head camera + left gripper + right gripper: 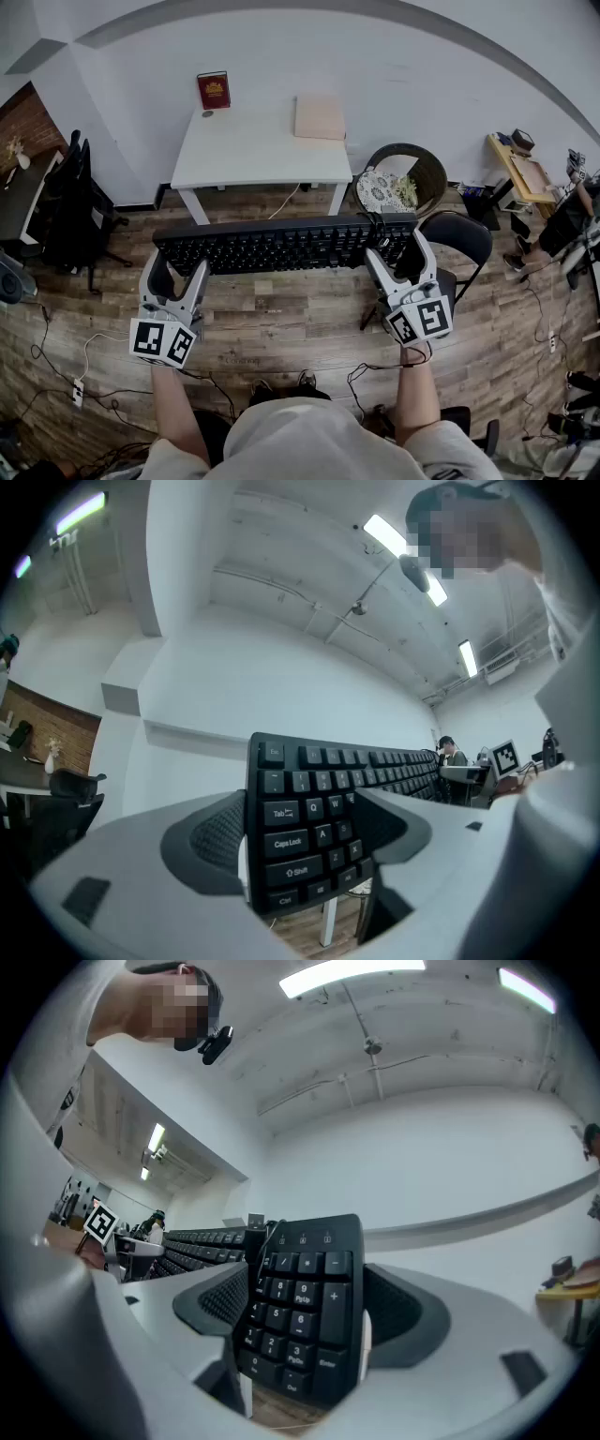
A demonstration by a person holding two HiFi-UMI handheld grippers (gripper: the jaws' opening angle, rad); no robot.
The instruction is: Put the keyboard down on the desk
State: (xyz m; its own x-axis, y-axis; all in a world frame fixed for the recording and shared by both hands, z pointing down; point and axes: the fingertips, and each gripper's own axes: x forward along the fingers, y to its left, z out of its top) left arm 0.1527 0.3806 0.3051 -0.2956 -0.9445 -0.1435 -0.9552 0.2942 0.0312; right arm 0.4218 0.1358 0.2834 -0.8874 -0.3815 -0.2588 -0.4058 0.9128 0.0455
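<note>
White desk point(253, 150) stands ahead, so you clamp the keyboard point(281, 246) at both ends, left gripper point(178, 268) and right gripper point(398, 248), to carry it level.

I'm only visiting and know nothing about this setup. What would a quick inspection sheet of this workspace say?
Surface: white desk against the wall.
Job's things: black keyboard, held in the air over the wooden floor, not yet on the desk.
Clutter: a red book standing upright and a flat beige box at the desk's back edge.
Grippers: left gripper and right gripper each have their fingers closed on one end of the keyboard.
Cables: loose cables on the floor.
Surroundings: waste bin with rubbish beside the desk; black chair.
</note>
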